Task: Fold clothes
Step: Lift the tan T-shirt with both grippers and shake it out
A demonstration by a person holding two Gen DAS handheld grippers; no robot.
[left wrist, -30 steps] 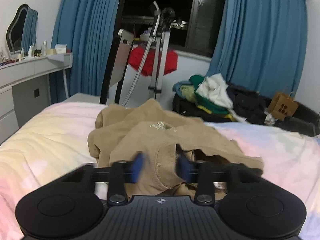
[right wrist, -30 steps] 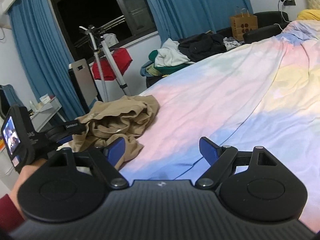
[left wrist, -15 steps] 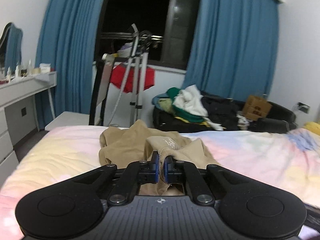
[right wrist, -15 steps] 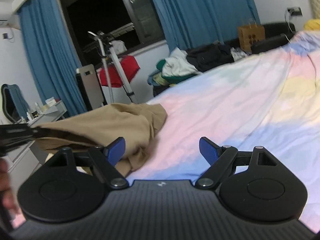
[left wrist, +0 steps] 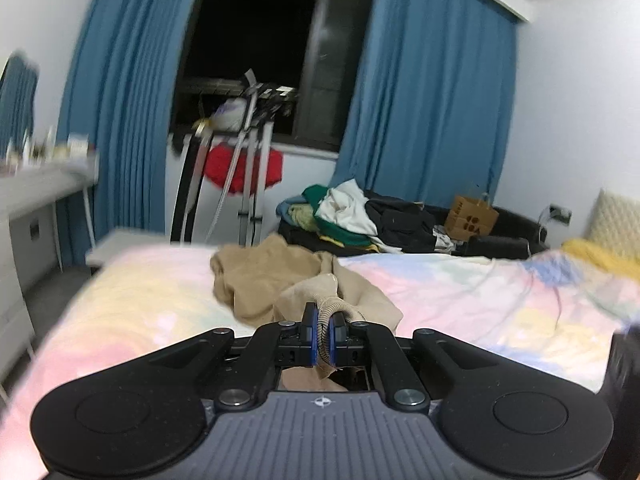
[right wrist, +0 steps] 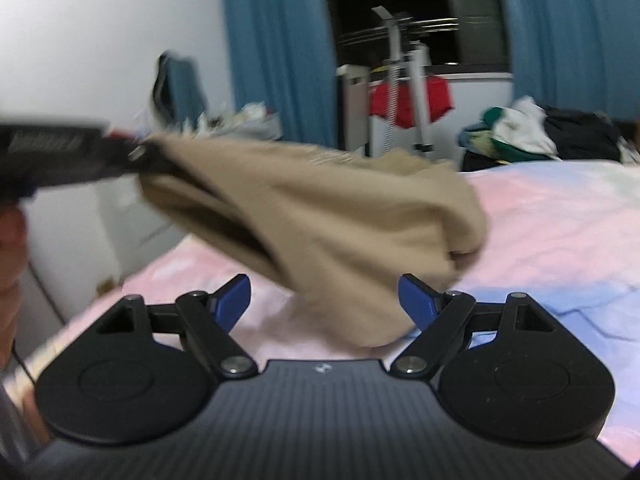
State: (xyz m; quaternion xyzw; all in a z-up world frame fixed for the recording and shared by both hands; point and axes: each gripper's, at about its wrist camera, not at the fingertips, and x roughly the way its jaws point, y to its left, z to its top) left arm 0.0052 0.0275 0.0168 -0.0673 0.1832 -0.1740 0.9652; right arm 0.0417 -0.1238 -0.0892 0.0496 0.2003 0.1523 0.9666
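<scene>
A tan sweater (left wrist: 280,280) lies crumpled on the pastel bed (left wrist: 480,292). My left gripper (left wrist: 324,338) is shut on its ribbed edge and holds that part lifted above the bed. In the right wrist view the sweater (right wrist: 320,216) hangs stretched from the left gripper (right wrist: 132,156) at the left down to the bed (right wrist: 560,232). My right gripper (right wrist: 324,300) is open and empty, with the hanging cloth just beyond its blue fingers (right wrist: 416,300).
A pile of clothes (left wrist: 360,216) lies on a black sofa beyond the bed. A drying rack with a red garment (left wrist: 240,168) stands by the window. A white dresser (left wrist: 36,208) is at the left. A brown paper bag (left wrist: 472,220) sits far right.
My left gripper closed on the sweater's edge and lifted it up off the bed. My right gripper swung left toward the hanging cloth, still open.
</scene>
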